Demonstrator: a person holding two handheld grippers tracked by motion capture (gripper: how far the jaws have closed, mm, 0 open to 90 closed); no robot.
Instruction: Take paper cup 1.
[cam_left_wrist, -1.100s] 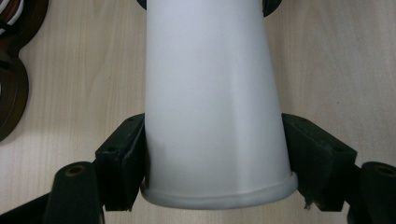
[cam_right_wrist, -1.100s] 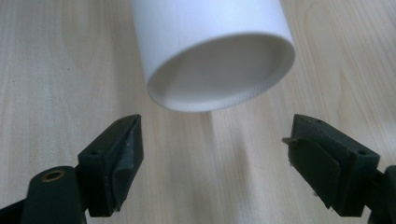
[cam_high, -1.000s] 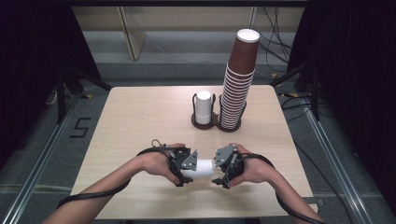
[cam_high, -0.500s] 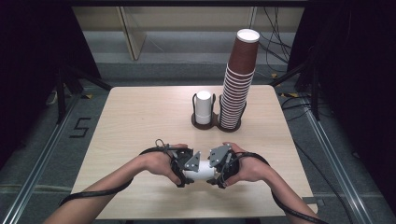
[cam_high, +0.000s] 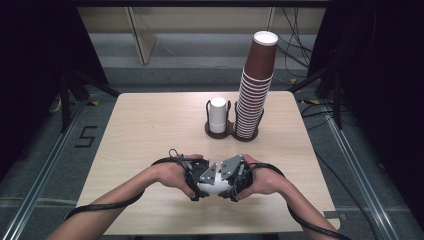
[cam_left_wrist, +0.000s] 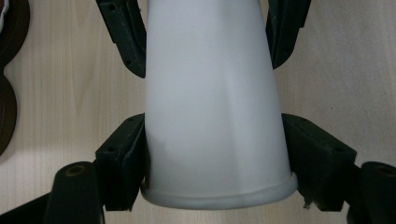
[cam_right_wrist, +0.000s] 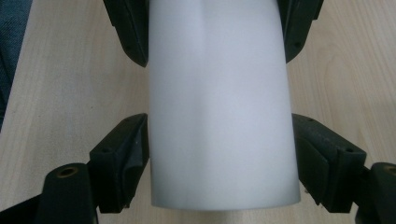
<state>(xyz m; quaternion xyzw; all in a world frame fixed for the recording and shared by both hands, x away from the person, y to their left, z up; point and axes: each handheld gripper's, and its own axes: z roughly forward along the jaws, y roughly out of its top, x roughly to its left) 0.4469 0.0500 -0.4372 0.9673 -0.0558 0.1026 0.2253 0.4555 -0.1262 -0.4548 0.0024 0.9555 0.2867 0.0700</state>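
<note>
Grippers meet low over the near edge of the pale wooden table (cam_high: 150, 125): the left gripper (cam_left_wrist: 212, 158) clamps the rolled-rim end of a white tapered paper cup (cam_left_wrist: 215, 102), and the right gripper (cam_right_wrist: 219, 158), jaws just closing, presses its other end. From above, a tall brown cup stack (cam_high: 256, 85) stands well beyond.
</note>
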